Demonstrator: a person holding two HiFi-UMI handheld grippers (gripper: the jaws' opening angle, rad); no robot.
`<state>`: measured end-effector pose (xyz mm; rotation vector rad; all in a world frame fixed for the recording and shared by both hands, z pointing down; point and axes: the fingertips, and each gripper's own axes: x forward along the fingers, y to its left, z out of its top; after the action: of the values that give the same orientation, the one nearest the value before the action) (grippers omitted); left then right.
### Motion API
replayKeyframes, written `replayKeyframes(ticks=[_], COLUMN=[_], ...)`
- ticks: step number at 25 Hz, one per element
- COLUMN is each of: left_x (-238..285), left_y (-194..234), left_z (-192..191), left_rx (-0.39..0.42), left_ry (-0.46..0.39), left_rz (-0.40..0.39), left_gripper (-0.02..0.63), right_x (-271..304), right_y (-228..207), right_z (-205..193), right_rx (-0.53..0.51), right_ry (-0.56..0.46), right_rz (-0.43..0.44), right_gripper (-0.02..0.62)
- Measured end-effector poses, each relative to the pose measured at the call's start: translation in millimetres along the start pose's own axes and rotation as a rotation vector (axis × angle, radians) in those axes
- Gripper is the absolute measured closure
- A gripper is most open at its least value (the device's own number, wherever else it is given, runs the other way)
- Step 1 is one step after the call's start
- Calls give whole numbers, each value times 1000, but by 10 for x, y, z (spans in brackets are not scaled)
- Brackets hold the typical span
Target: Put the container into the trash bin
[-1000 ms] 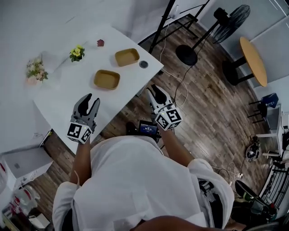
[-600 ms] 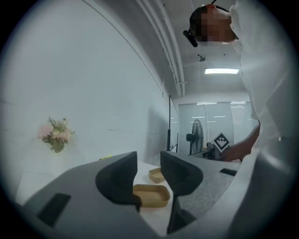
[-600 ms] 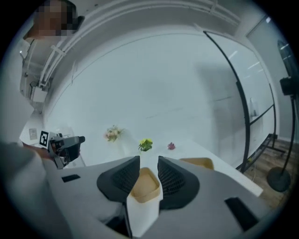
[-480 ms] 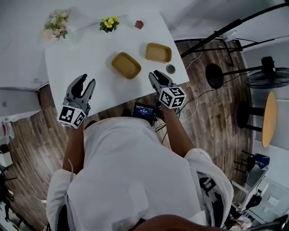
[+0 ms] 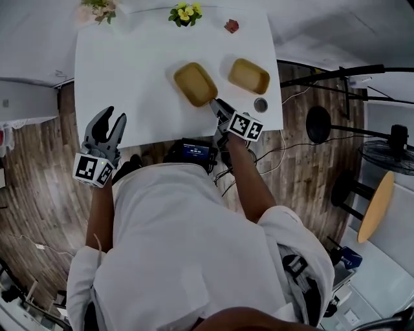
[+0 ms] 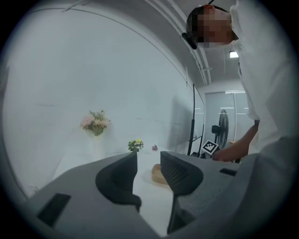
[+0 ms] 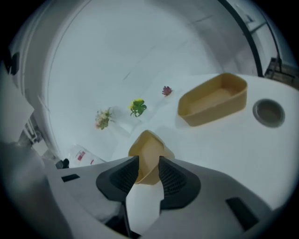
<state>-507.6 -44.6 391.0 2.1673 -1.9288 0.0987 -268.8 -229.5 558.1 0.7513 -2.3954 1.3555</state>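
Note:
Two tan open containers lie on the white table [image 5: 129, 71]. My right gripper [image 5: 215, 105] reaches the near corner of the left container [image 5: 195, 84]. In the right gripper view that container's [image 7: 147, 144] narrow end sits between the tips of my right gripper [image 7: 148, 163], whose jaws are opening, with a little room on either side. The second container [image 7: 212, 100] lies further right. My left gripper [image 5: 114, 117] hovers open by the table's near left edge with nothing between its fingers; in the left gripper view its jaws [image 6: 148, 158] frame a distant container [image 6: 158, 174]. No trash bin is in view.
A small dark round cup [image 5: 261, 104] sits near the table's right front corner. Yellow flowers [image 5: 184, 13], pink flowers [image 5: 97, 6] and a small red one [image 5: 231, 26] stand along the far edge. Stand legs and cables [image 5: 323, 123] cross the wooden floor at the right.
The table now lies straight ahead and closer. My right gripper has dropped and moved forward to the left container's near end. The left gripper has come lower beside the table's left edge.

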Motion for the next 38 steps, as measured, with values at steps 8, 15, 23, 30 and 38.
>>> replayKeyframes(ticks=[8,15,23,30,38], left_x=[-223,-263,-186,73,537], left_y=[79,9,-92,-242,-569], left_z=[-175,-307,-287,-179,50], left_rx=[-28,-41,-36,3,65], left_ry=[47,72,59,50,2], left_rz=[60,58,6,-113,-298], left_gripper=[446,446,446,446,446], right_x=[196,255,132,-373,-1217], right_y=[-108,-200,-131,-69,-74], right_z=[-164,-176,-111,113,220], right_rx=[236,351,330,288,306], right_ry=[15,-19,-46,-167,-371], right_rz=[15,23,42,27,-17], right_gripper=[439,519,551,551,551])
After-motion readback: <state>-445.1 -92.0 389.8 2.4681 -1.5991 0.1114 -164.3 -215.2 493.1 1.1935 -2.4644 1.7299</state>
